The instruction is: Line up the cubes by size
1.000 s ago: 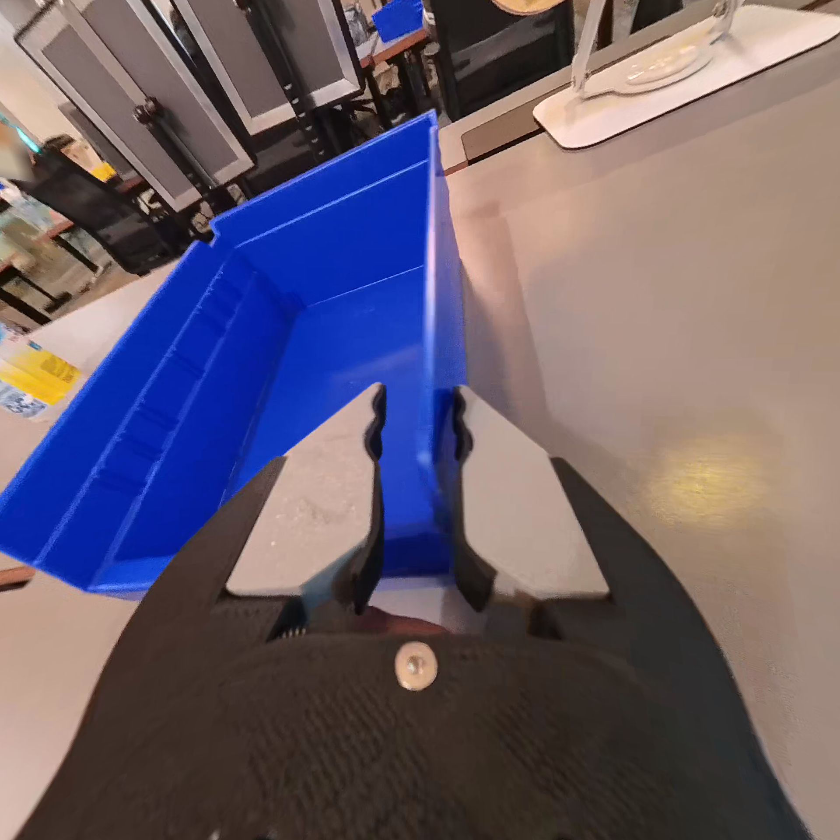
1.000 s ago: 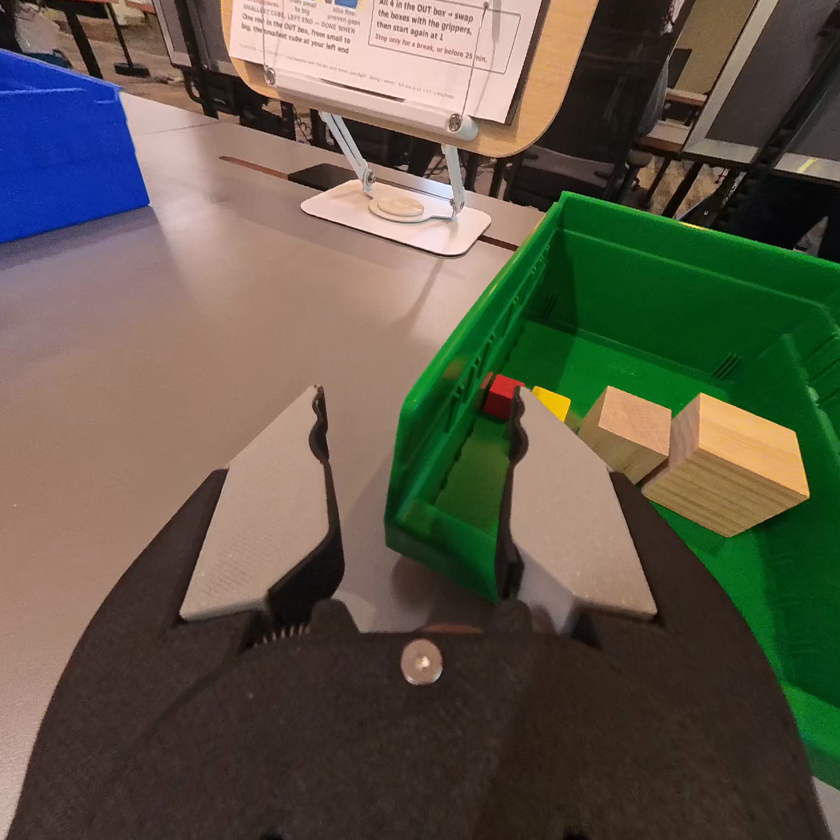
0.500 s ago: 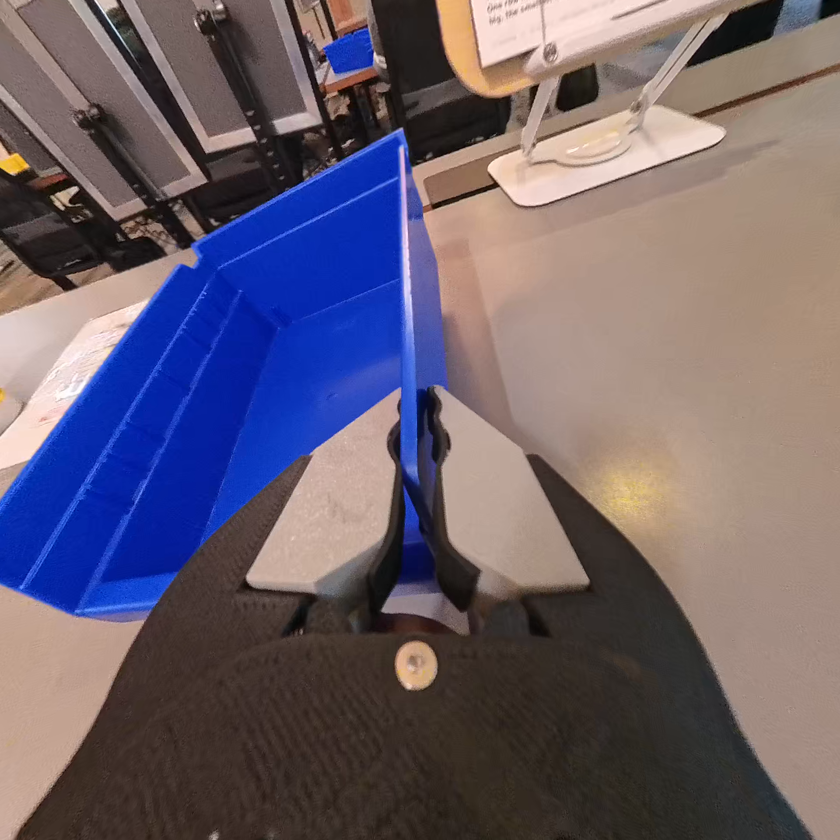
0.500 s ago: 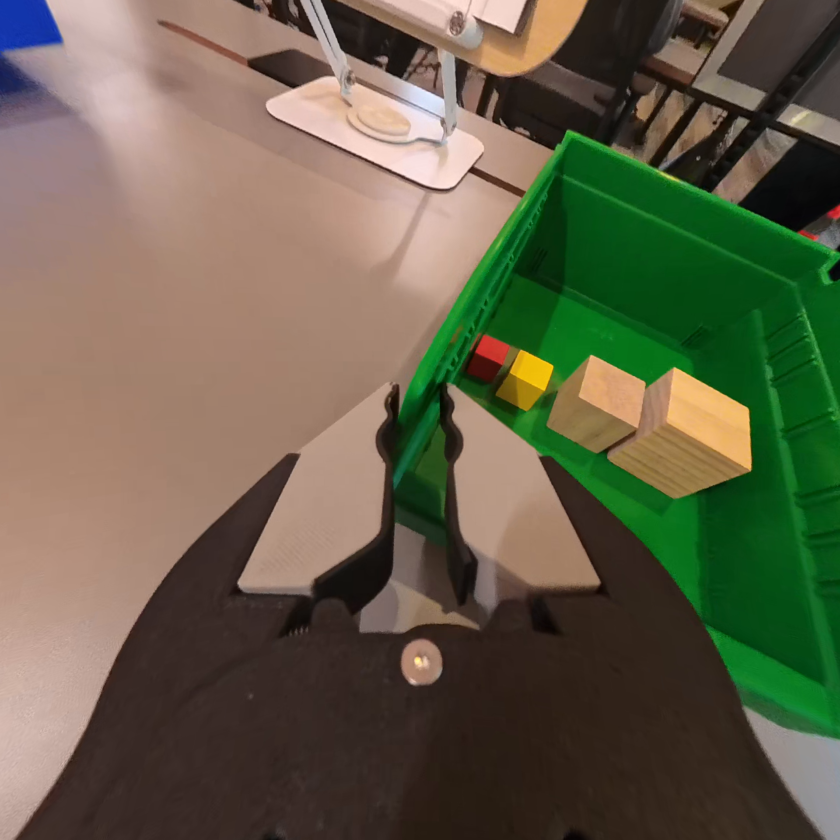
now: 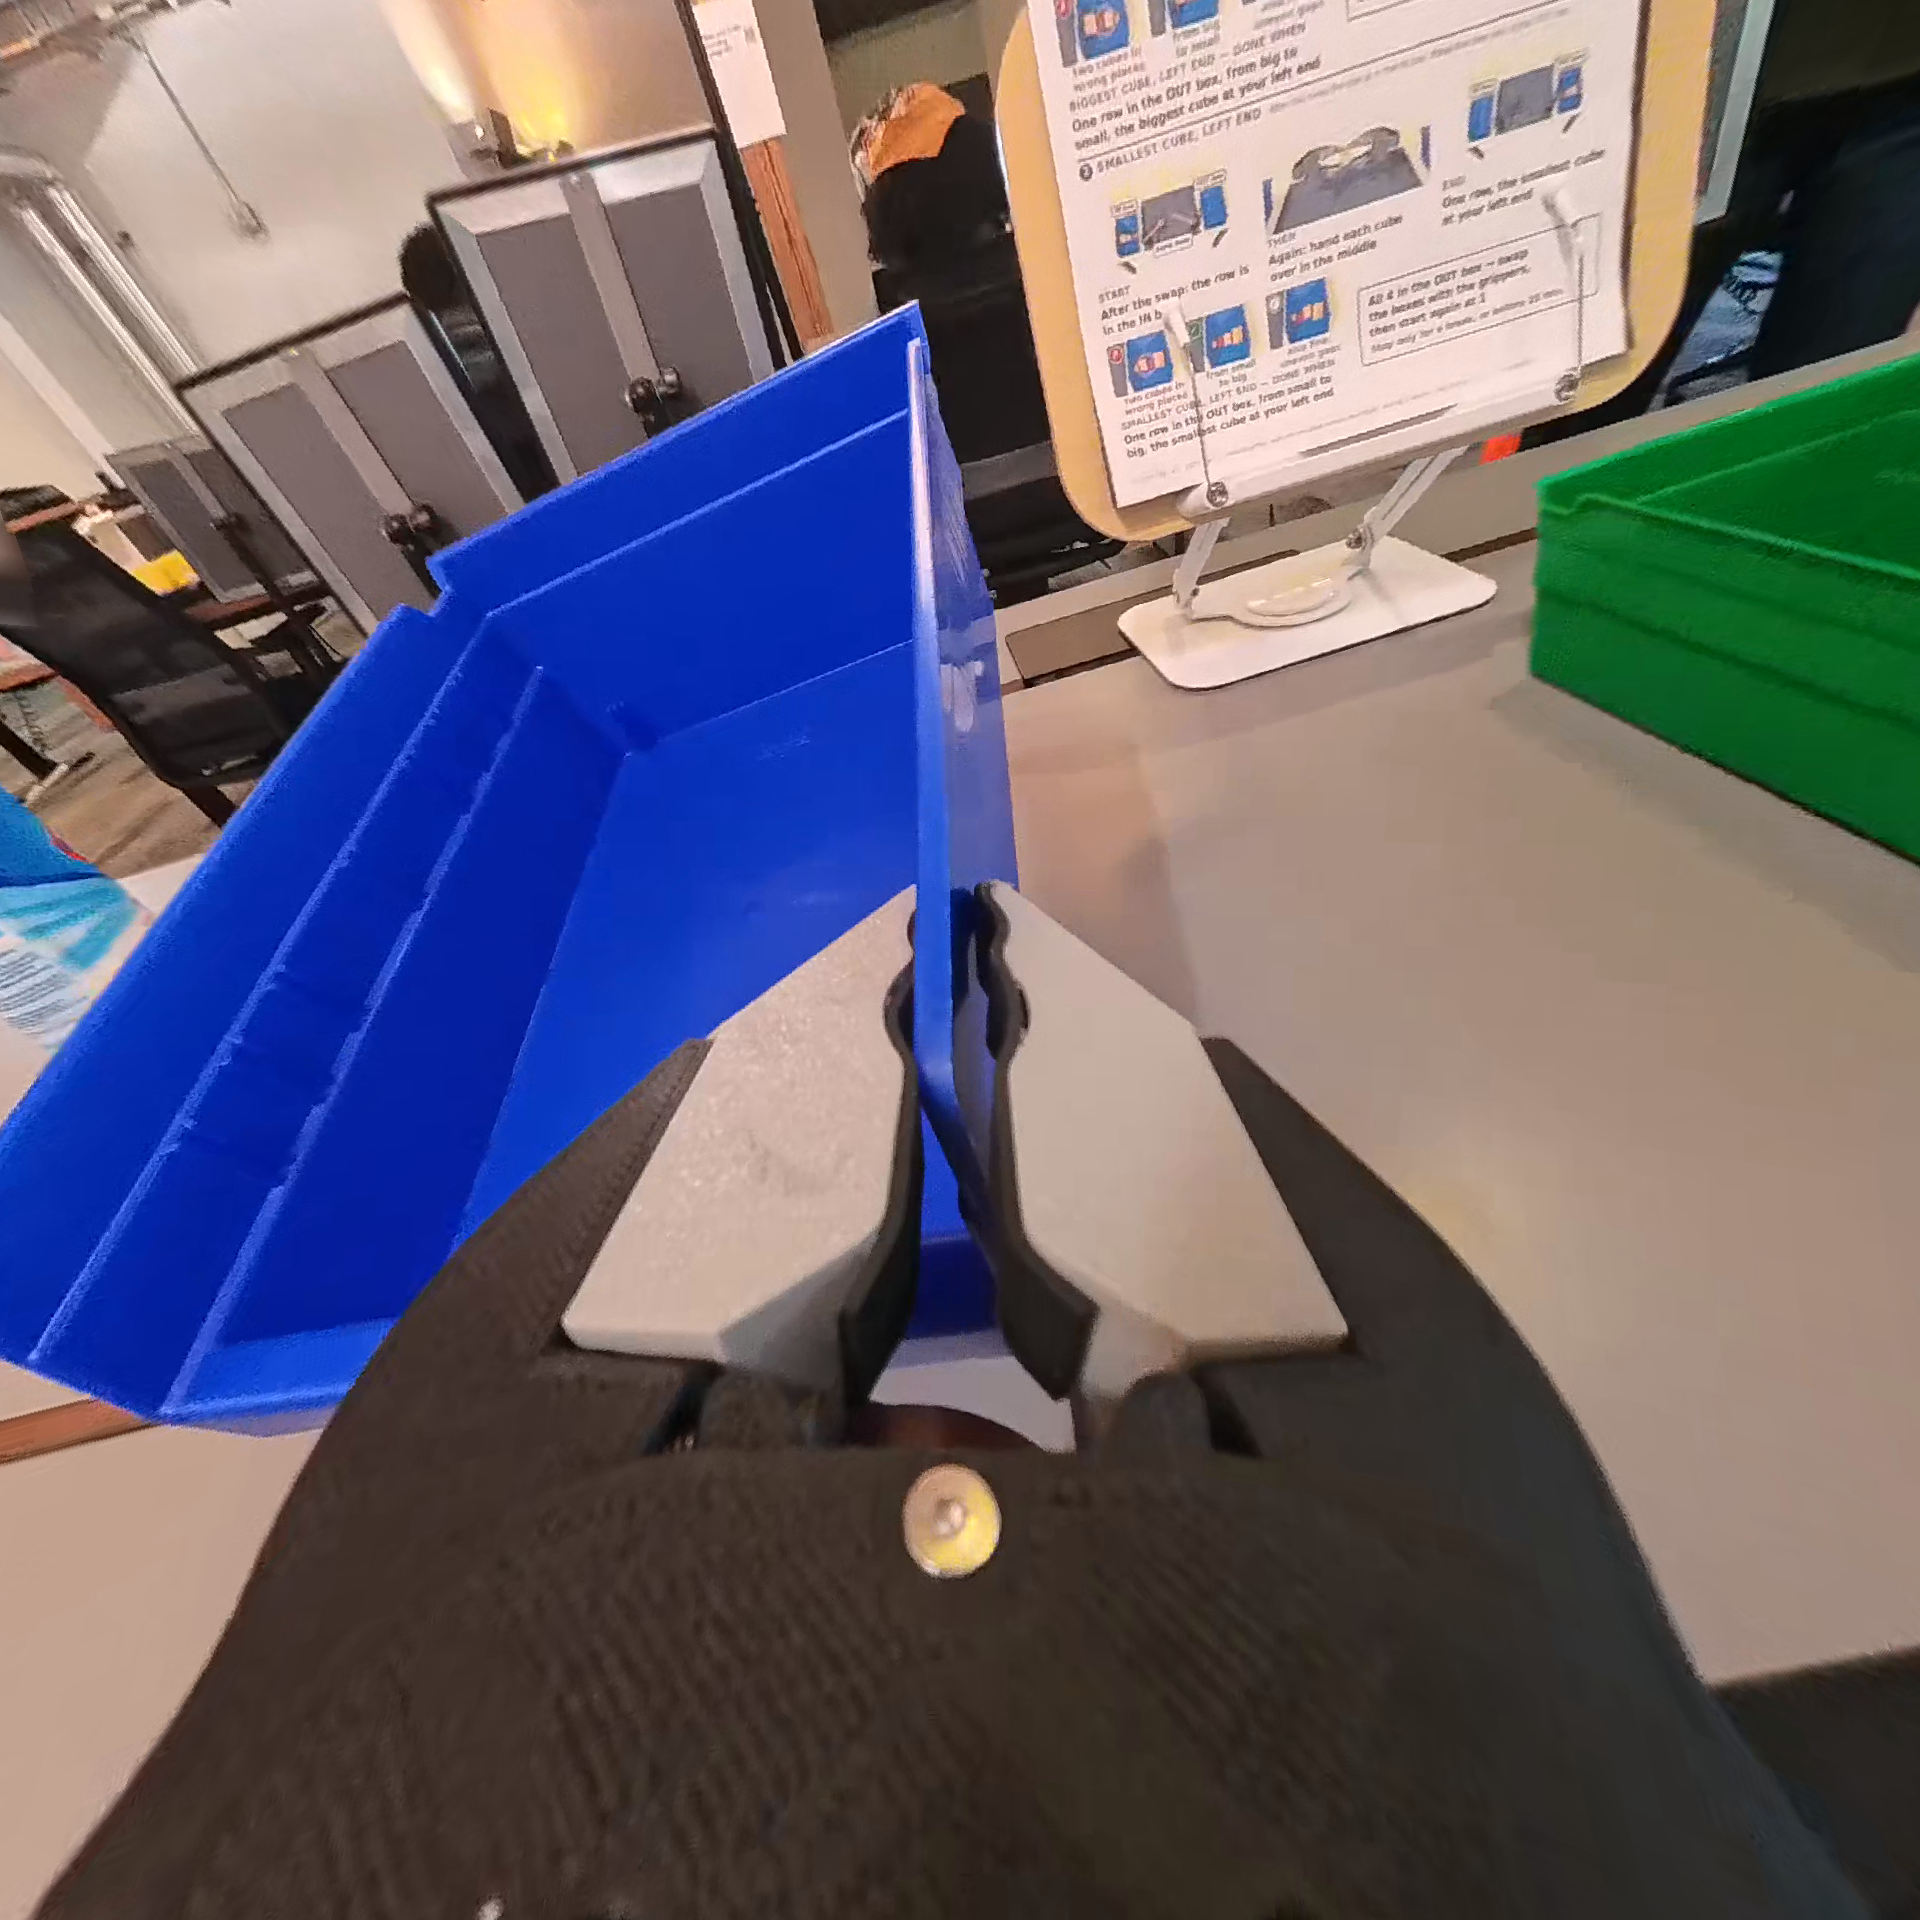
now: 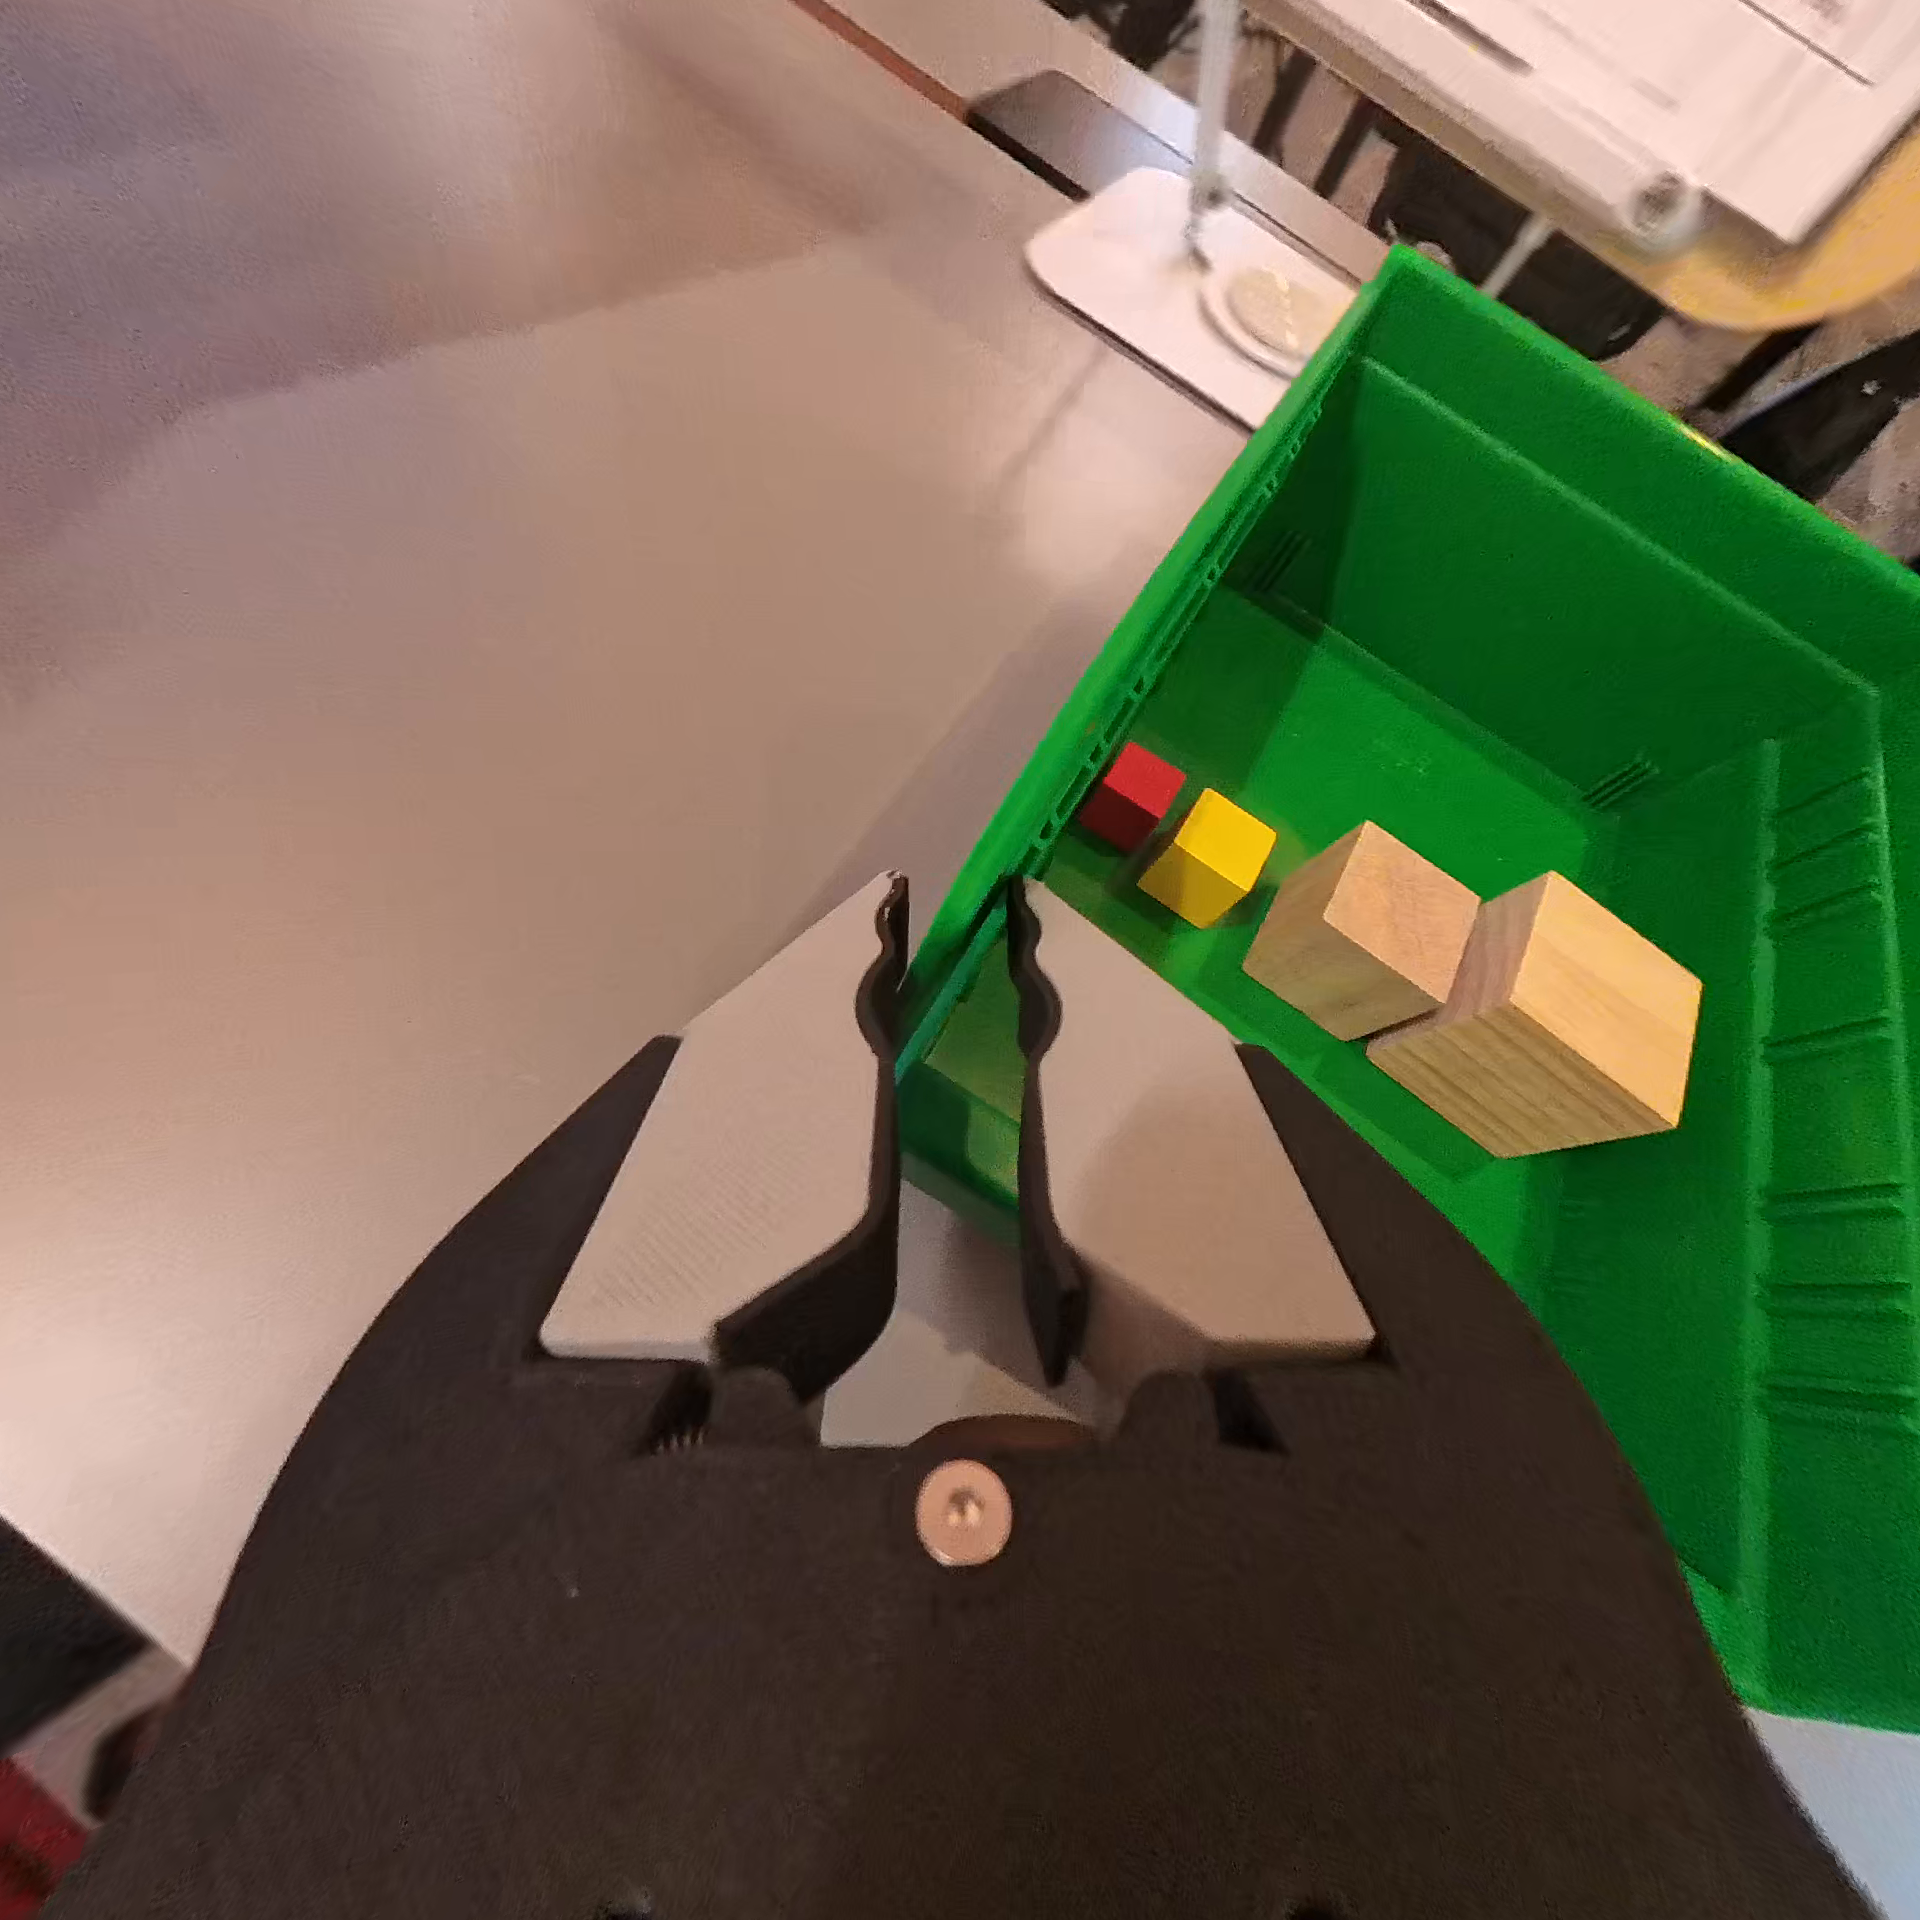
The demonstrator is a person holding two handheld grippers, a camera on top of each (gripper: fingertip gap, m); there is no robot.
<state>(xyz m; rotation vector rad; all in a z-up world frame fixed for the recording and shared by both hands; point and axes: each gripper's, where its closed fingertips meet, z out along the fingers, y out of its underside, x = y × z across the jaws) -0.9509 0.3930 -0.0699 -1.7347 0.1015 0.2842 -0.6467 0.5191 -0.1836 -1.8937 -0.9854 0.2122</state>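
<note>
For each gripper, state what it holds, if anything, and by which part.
The left gripper is shut on the blue bin, pinching its right side wall near the front corner. The right gripper pinches the green bin by its left wall.

Both views are brightly and evenly lit by warm indoor light. In the left wrist view the blue bin (image 5: 727, 790) is sharp and strongly saturated; a pale glossy sheen lies on its right wall, and the instruction board (image 5: 1340, 239) behind it is slightly soft. Straight lines bow outward toward the frame edges, a wide-angle effect. In the right wrist view the surface (image 6: 468, 623) left of the green bin (image 6: 1558, 623) is smeared by motion blur with a pinkish cast, while the cubes inside that bin stay crisp and cast short, soft shadows on its floor.
</note>
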